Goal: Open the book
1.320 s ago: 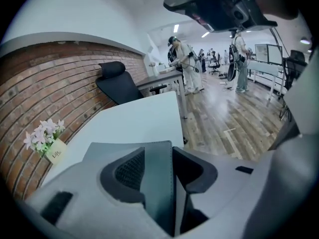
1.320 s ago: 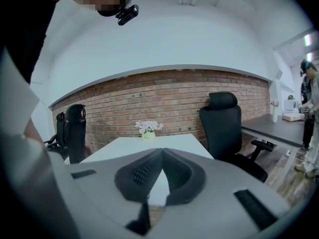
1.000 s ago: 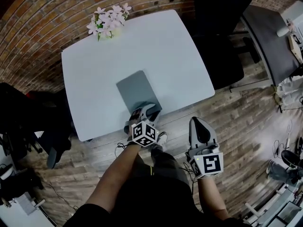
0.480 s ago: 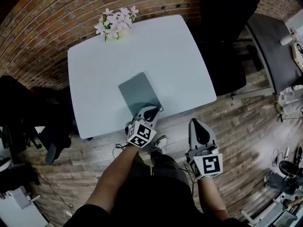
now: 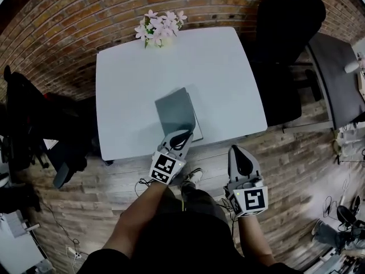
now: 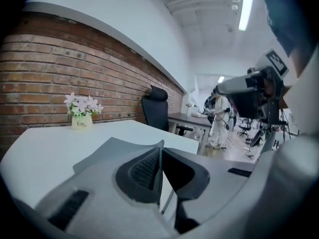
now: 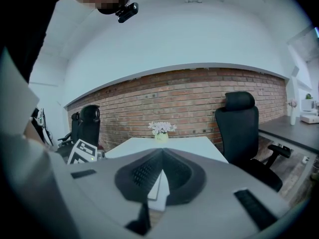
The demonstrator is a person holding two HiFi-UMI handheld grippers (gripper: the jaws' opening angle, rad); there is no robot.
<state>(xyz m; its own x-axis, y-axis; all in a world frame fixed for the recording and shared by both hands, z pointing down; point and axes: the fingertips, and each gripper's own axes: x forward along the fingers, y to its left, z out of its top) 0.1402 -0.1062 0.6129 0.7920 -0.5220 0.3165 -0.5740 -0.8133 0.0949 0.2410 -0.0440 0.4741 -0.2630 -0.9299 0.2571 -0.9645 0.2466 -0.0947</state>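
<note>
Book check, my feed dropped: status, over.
Left gripper jaws just closed further, pinching the book cover's near edge, cover raised. Right gripper shut, empty, short of the table. Nothing in the way.

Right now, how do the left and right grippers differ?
The left gripper reaches over the table edge; the right gripper hangs over the floor, short of it. The left's fingers have just been closing and pinch the book by its cover; the right's pinch nothing. Both are shut.
</note>
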